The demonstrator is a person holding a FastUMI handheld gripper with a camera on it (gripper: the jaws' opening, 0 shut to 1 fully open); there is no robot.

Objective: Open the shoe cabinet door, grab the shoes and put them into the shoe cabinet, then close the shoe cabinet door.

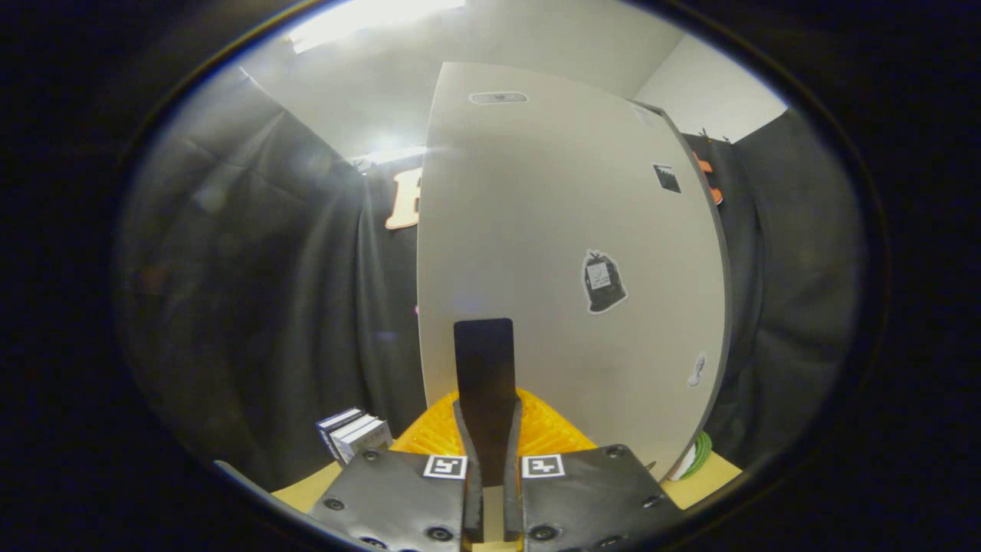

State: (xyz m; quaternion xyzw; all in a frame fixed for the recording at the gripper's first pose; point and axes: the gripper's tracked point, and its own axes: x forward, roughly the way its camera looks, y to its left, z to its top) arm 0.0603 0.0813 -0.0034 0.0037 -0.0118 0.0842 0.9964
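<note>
gripper (484, 337): fingers pressed together, nothing between them, tips near the door.
cabinet door (567, 253): standing close ahead; open or shut unclear.
shoes: placement cannot be judged here.

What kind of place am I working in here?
Likely a small staged booth, not a real home: black cloth wall, a pale cabinet door with stickers standing on a tabletop, books beside it. The claw is shut, fingers together right at the door, over something yellow and ribbed.
</note>
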